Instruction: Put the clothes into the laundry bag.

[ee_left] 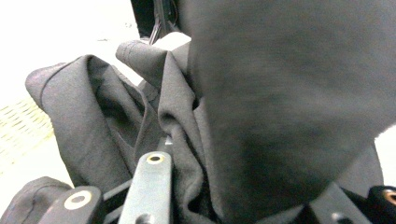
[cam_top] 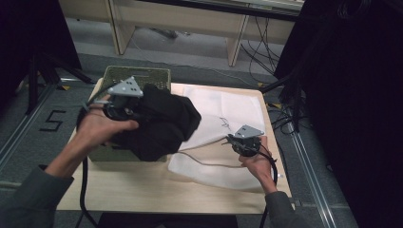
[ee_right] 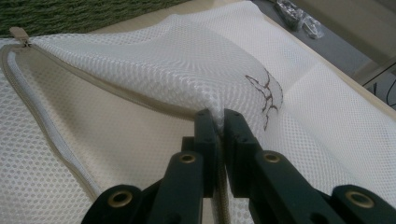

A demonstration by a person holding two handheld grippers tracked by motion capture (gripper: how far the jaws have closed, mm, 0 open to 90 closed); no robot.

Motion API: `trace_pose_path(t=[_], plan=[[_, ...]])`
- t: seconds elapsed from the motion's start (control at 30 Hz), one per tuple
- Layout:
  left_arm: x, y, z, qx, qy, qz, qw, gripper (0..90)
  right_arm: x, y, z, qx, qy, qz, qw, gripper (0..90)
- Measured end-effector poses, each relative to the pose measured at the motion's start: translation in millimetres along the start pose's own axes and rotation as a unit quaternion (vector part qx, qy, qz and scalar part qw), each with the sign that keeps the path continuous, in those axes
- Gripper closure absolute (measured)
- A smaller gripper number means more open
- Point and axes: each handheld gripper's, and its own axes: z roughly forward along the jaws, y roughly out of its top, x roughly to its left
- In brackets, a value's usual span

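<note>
Left gripper clamping a black garment, bunched and hanging over the green basket at the bench's left rear. Right gripper pinching the white mesh bag's zipper edge, jaws nearly together, lifting it into a tent. Bag lying across the bench's right half, reaching its right edge; bare bench lying along the near side.
</note>
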Motion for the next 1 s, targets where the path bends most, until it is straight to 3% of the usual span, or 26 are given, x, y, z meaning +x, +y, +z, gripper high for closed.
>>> trace_pose_path(t=[0.13,0.17,0.2,0.23,0.37,0.4,0.43,0.57,0.6,0.63,0.73,0.77,0.8,0.83,0.87,1.0], plan=[[-22.6,-1.1,16.7,0.017,-0.027,0.031,0.999,67.0,-1.7,0.2,0.3,-0.005,0.001,0.007,1.0,85.3],[-29.5,-1.3,21.6,0.011,-0.028,0.031,0.9991,67.0,-0.4,0.2,0.6,-0.006,0.002,0.018,0.9998,85.3],[-34.2,-0.7,26.1,0.02,-0.041,0.045,0.9979,67.0,-1.4,-0.2,0.7,-0.007,0.004,0.015,0.9998,85.3],[-40.7,-0.2,32.1,0.017,-0.047,0.042,0.9979,67.0,-2.7,0.0,0.4,-0.007,0.003,0.014,0.9999,85.4],[-62.0,1.0,57.5,0.029,-0.07,0.062,0.9952,67.0,-3.3,0.1,0.1,-0.013,0.009,0.029,0.9994,85.5],[-65.5,1.4,64.7,0.036,-0.078,0.073,0.9936,66.9,-5.0,0.6,-2.2,-0.013,0.013,0.035,0.9992,85.5],[-68.8,0.2,70.3,0.036,-0.076,0.072,0.9939,66.9,-5.0,0.6,-2.2,-0.013,0.013,0.035,0.9992,85.5],[-85.3,-10.7,111.4,0.082,-0.097,0.086,0.9882,66.7,-7.1,0.4,-2.0,-0.029,0.009,0.043,0.9986,85.5],[-87.0,-14.3,121.5,0.101,-0.098,0.098,0.9853,66.7,-7.1,0.3,-2.0,-0.029,0.009,0.043,0.9986,85.5],[-86.7,-17.2,130.6,0.122,-0.1,0.116,0.9807,66.6,-6.9,0.4,-2.2,-0.027,0.012,0.047,0.9985,85.5],[-90.3,-27.8,156.7,0.142,-0.103,0.104,0.9789,66.5,-9.1,1.4,-4.1,-0.027,0.015,0.039,0.9987,85.6],[-90.8,-29.7,161.5,0.148,-0.105,0.104,0.9779,66.5,-6.8,1.5,-5.5,-0.023,0.015,0.061,0.9978,85.6],[-90.6,-31.7,168.0,0.158,-0.107,0.106,0.9759,66.4,-8.2,1.5,-5.0,-0.031,0.01,0.052,0.9981,85.6],[-89.6,-32.7,173.7,0.163,-0.114,0.098,0.9752,66.3,-9.1,2.4,-5.7,-0.031,0.012,0.053,0.998,85.7],[-89.1,-34.3,179.0,0.161,-0.12,0.079,0.9765,66.3,-9.1,2.4,-5.7,-0.031,0.012,0.053,0.998,85.7],[-93.4,-35.7,190.9,0.17,-0.125,0.083,0.9739,66.2,-9.5,3.0,-5.1,-0.03,0.015,0.054,0.998,85.7]])
